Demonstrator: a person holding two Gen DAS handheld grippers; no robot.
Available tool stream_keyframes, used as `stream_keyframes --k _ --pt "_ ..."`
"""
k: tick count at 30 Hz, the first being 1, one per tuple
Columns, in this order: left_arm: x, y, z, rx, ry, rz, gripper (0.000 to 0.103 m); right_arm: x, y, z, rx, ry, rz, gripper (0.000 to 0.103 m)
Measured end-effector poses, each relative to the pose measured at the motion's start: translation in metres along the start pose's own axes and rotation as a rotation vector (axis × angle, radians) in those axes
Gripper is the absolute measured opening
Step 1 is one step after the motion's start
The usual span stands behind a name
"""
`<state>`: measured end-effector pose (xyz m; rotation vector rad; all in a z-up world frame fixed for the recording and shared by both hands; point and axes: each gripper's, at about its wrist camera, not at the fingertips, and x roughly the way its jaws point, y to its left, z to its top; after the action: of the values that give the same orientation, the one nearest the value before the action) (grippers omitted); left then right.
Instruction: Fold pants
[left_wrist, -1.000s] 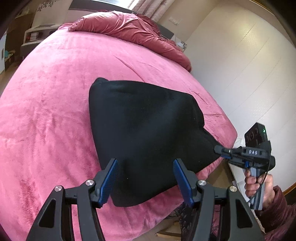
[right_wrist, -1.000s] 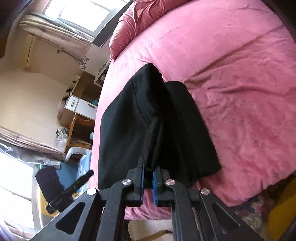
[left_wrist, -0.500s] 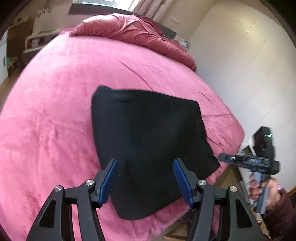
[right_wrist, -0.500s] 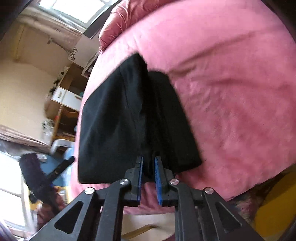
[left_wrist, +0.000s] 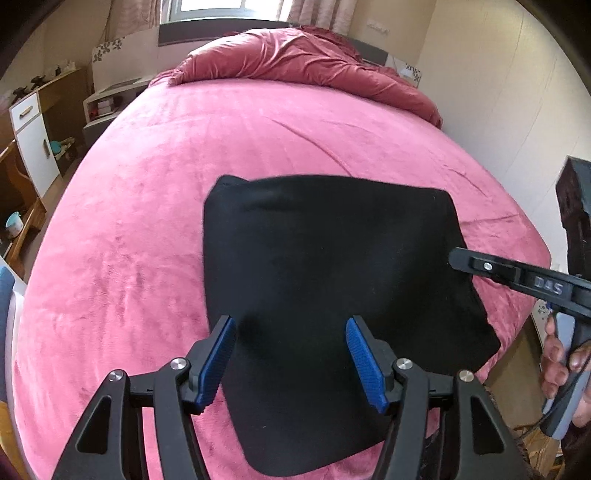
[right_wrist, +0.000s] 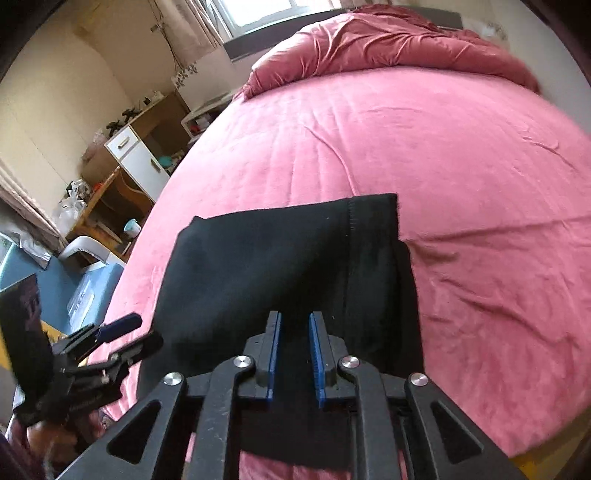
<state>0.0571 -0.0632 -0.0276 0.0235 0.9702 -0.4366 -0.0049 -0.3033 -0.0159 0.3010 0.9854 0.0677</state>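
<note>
The black pants (left_wrist: 332, 273) lie folded into a flat rectangle on the pink bed (left_wrist: 166, 155), near its front edge. They also show in the right wrist view (right_wrist: 280, 269), with a seam running along the right side. My left gripper (left_wrist: 291, 354) is open and empty, hovering over the near part of the pants. My right gripper (right_wrist: 294, 350) hangs just above the near edge of the pants with its jaws a small gap apart and nothing between them. It shows in the left wrist view (left_wrist: 458, 258) at the pants' right edge.
A bunched red duvet (left_wrist: 306, 62) lies at the head of the bed. A wooden desk and a white cabinet (left_wrist: 29, 133) stand left of the bed. A wall (left_wrist: 517, 92) runs along the right side. The bed's front edge drops off just below the pants.
My right gripper has let go of the pants and its jaws have parted a little. The pants have dropped flat onto the bed. Both views have tilted up toward the headboard.
</note>
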Motion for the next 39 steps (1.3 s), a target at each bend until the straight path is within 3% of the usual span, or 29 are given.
stream_keyframes --k 14,18,20,27,30,33,36,37,38,39 --pt "0.026 -0.005 -0.007 0.021 0.029 0.031 0.068 0.037 -0.029 -0.006 0.031 0.059 -0.045 0.015" --pt "0.031 -0.009 -0.01 0.033 0.03 0.042 0.071 0.046 -0.034 -0.006 0.027 0.065 -0.067 0.01" --pt "0.034 -0.011 -0.012 0.033 0.033 0.049 0.071 0.052 -0.037 -0.005 0.03 0.068 -0.093 0.0" --pt "0.049 -0.012 -0.017 0.026 0.036 0.063 0.072 0.069 -0.054 -0.001 0.098 0.069 -0.061 0.0" --pt "0.045 -0.01 -0.017 0.007 0.021 0.046 0.073 0.068 -0.052 -0.004 0.097 0.057 -0.066 0.0" --pt "0.031 0.003 -0.017 -0.04 -0.004 -0.023 0.078 0.054 -0.047 -0.006 0.078 0.03 -0.047 0.0" --pt "0.014 0.03 -0.017 -0.118 -0.048 -0.08 0.088 0.035 -0.05 -0.008 0.085 0.007 -0.014 0.014" --pt "0.011 0.041 -0.017 -0.134 -0.043 -0.082 0.088 0.028 -0.052 -0.008 0.089 -0.009 -0.017 0.038" --pt "0.01 0.049 -0.017 -0.148 -0.042 -0.089 0.088 0.021 -0.055 -0.008 0.103 -0.026 -0.017 0.068" --pt "0.01 0.059 -0.018 -0.164 -0.039 -0.108 0.088 0.015 -0.058 -0.008 0.115 -0.045 -0.007 0.076"
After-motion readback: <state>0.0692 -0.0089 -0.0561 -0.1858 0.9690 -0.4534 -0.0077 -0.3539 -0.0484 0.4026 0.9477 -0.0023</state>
